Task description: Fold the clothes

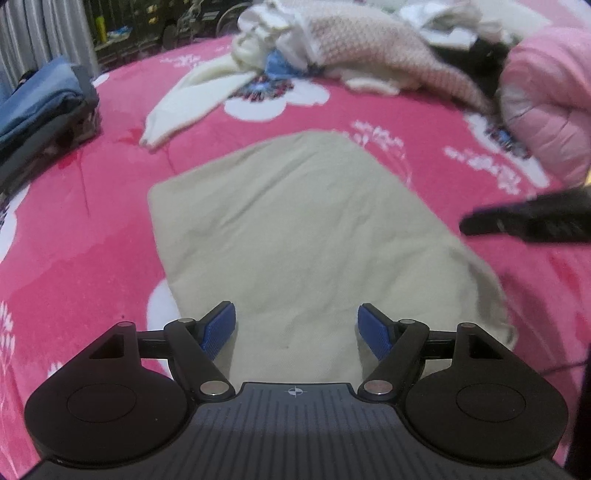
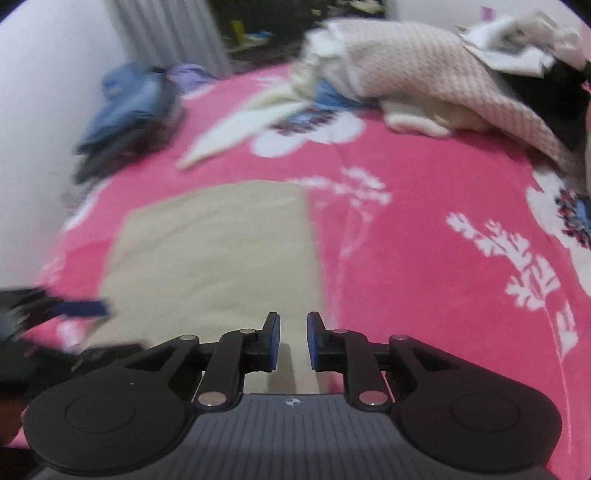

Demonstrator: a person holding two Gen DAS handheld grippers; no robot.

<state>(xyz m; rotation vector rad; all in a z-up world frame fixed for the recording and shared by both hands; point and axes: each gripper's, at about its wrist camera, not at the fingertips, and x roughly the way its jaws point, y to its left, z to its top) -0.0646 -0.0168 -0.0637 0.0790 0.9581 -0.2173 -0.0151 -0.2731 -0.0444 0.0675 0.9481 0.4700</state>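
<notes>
Pink bedspread [image 1: 92, 236], beige cloth [image 1: 295, 236], left-view-only quilted jacket [image 1: 550, 103]

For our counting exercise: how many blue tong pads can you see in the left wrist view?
2: the left pad and right pad, apart over the beige cloth. The other tongs' pads are hidden here.

A bed with a pink floral cover [image 1: 92, 229] stands beside a white wall [image 2: 40, 110] and pale pleated curtain [image 1: 40, 33].

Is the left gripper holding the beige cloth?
No. The left gripper is open, its fingers spread apart above the beige cloth lying flat.
</notes>
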